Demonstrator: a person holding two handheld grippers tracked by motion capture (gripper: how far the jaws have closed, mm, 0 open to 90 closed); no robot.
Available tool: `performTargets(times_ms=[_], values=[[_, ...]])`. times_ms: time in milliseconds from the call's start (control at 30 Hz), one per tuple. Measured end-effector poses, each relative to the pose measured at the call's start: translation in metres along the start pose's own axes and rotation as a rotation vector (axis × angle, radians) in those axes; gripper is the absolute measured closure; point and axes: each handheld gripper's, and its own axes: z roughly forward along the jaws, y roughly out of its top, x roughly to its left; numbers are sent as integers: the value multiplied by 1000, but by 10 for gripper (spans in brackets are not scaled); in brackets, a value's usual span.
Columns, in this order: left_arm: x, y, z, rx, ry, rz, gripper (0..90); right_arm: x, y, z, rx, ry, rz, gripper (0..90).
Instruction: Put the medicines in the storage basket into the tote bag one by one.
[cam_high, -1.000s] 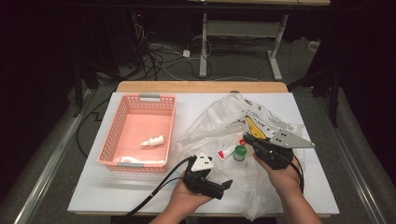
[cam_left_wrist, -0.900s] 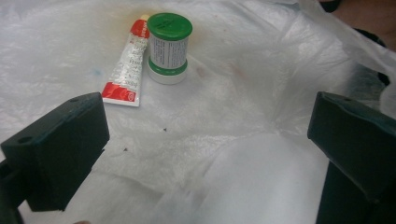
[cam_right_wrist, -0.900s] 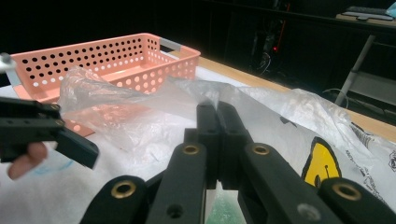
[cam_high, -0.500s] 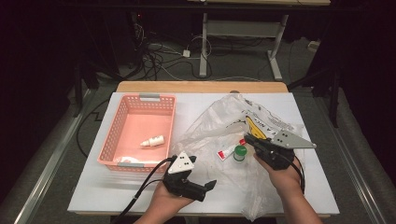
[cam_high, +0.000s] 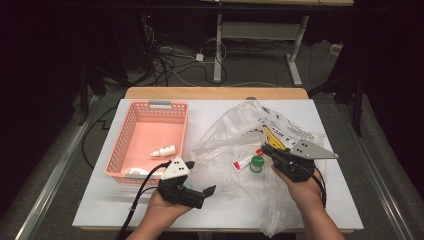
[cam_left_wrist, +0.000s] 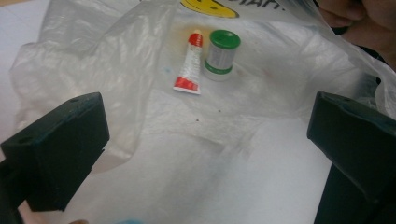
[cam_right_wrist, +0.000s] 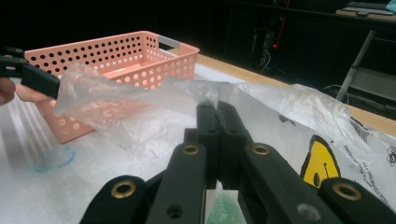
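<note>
Our two grippers at the plastic bag (cam_high: 240, 135)

Left gripper (cam_high: 207, 190) gapes wide, holding nothing; the tube (cam_left_wrist: 189, 63) lies at twelve o'clock. Right gripper (cam_high: 265, 148) pinches the bag.

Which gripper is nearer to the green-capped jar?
Right. The right gripper sits just beside the green-capped jar; the left gripper is farther off, toward the person.

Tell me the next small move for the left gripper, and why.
Probably ease the left gripper forward toward the red and white tube beside the green-capped jar. Its jaws stand open and aimed at both, while the right gripper is shut on the plastic bag.
</note>
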Motion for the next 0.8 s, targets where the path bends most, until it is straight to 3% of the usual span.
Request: performTargets(times_ms=[300, 500, 800], values=[[26, -1, -23, -36, 83, -52, 0, -3, -1, -2, -2, -4, 7, 900], [44, -6, -36, -34, 176, -61, 0, -4, -2, -2, 4, -8, 7, 900], [63, -13, -46, -22, 233, -95, 0, -5, -4, -2, 7, -9, 10, 900]])
